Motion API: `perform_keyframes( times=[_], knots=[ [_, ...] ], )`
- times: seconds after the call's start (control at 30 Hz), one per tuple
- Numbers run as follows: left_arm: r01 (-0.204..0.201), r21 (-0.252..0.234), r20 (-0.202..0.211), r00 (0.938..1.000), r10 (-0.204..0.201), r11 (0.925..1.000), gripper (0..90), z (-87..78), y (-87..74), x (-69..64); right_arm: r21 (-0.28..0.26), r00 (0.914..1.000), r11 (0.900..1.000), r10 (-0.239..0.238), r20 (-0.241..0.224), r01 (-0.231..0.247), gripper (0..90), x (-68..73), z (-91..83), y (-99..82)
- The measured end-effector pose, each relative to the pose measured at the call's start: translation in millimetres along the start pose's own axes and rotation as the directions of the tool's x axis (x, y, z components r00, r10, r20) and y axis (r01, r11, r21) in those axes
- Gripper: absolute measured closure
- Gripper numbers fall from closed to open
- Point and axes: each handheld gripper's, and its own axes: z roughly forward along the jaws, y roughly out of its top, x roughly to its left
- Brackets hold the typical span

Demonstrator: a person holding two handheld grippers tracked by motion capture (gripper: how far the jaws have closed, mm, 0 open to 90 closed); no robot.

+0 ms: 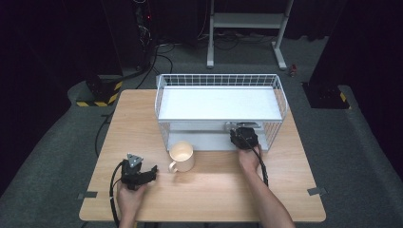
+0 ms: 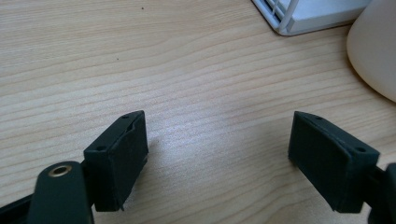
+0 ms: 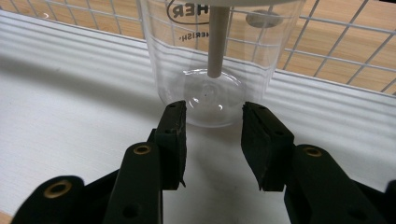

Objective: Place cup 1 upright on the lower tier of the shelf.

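One wooden counter (image 1: 209,190) carried one white wire rack (image 1: 218,109) with two shelves, one cream mug (image 1: 182,157) and two tools; one clear glass beaker (image 3: 215,60) stood upright on the lower shelf (image 3: 70,130) of the rack, toward the rack's right end, its long axis vertical and its round base down; a pale rod (image 3: 217,42) hung vertically inside it. The right tool (image 3: 212,140) was held level, reaching into the lower shelf from the rack's near side; its jaws stood narrow, just short of the beaker's base, with nothing pressed between them; whether the tips touched the glass cannot be told. The left tool (image 1: 138,173) rested near the counter's near-left corner, pointing toward the mug; its jaws stood wide over bare wood, holding nothing. The mug stood upright just in front of the rack, handle toward the near edge.
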Motion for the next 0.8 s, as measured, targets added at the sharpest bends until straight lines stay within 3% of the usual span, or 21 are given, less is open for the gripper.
perform_keyframes(
  times=[0.1, 0.27, 0.5, 0.53, 0.8],
  knots=[
    [0.0, 0.0, 0.0, 1.0, 0.0, 1.0, 19.8, 0.0, 0.0, -0.1, 0.0, 0.9997, 0.9999, -0.012, -0.021, 0.012, 59.3, -1.9, 1.3, -1.2],
    [0.0, -0.001, -0.001, 1.0, 0.0, 1.0, 19.8, 0.1, 0.0, -0.1, -0.033, 0.9983, 0.9991, -0.03, -0.051, 0.028, 51.2, -0.3, -9.5, -1.6],
    [-0.001, 0.001, -0.001, 1.0, 0.001, 1.0, 19.8, -0.1, 0.1, -0.1, -0.052, 0.996, 0.9984, -0.027, -0.085, 0.023, 47.6, -2.5, -24.3, -2.8],
    [-0.001, 0.001, 0.0, 1.0, 0.001, 1.0, 19.8, 0.0, 0.0, -0.1, -0.062, 0.9948, 0.9972, -0.046, -0.091, 0.041, 47.4, -4.4, -25.3, -2.6],
    [-0.001, 0.001, -0.001, 1.0, 0.001, 1.0, 19.8, -0.1, 0.0, -0.1, -0.077, 0.99, 0.997, -0.01, -0.141, -0.001, 44.2, -9.6, -38.1, -3.5]
  ],
)
